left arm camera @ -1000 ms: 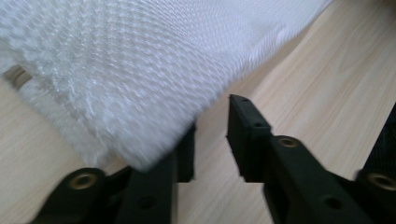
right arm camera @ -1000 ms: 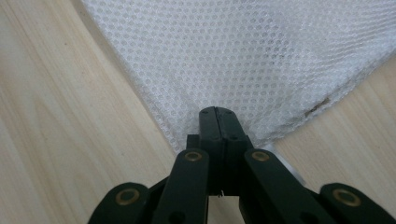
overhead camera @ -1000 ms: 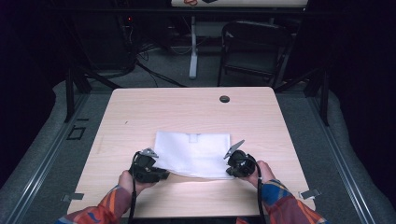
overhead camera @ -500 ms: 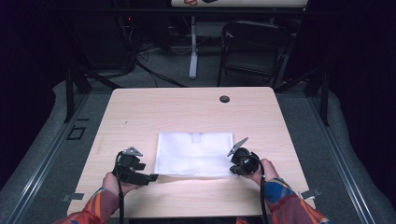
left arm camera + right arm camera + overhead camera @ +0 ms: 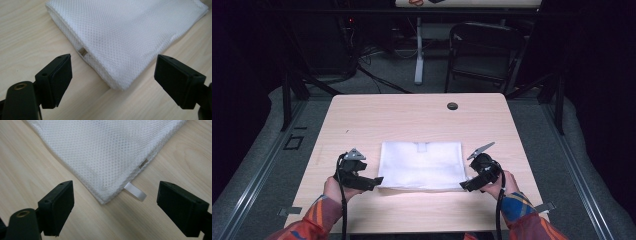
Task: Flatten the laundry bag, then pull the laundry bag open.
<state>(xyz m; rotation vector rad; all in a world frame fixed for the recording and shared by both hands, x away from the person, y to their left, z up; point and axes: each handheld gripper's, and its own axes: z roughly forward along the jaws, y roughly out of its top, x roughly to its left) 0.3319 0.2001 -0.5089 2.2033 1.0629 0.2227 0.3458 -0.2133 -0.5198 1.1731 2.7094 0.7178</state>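
A folded white mesh cloth (image 5: 421, 165) lies flat on the wooden table (image 5: 377, 120), near the front edge. My left gripper (image 5: 373, 181) sits just off its near left corner and has just been opening. In the left gripper view the gripper (image 5: 113, 68) stands open, with the cloth's (image 5: 125, 35) corner lying on the table between the jaws, untouched. My right gripper (image 5: 466, 186) is at the near right corner and has also just been opening. In the right gripper view that gripper (image 5: 117, 195) is open over the cloth's (image 5: 105, 150) corner, beside a small white tag (image 5: 135, 191).
A black round cable hole (image 5: 452, 106) sits near the table's far edge. Beyond the table stand a dark chair (image 5: 484, 47) and a white post (image 5: 419, 47) on the grey floor. Bare wood surrounds the cloth on all sides.
Both grippers were at the cloth's near corners. The left one let go first and drew back to the left, then the right one opened. The cloth now lies flat.
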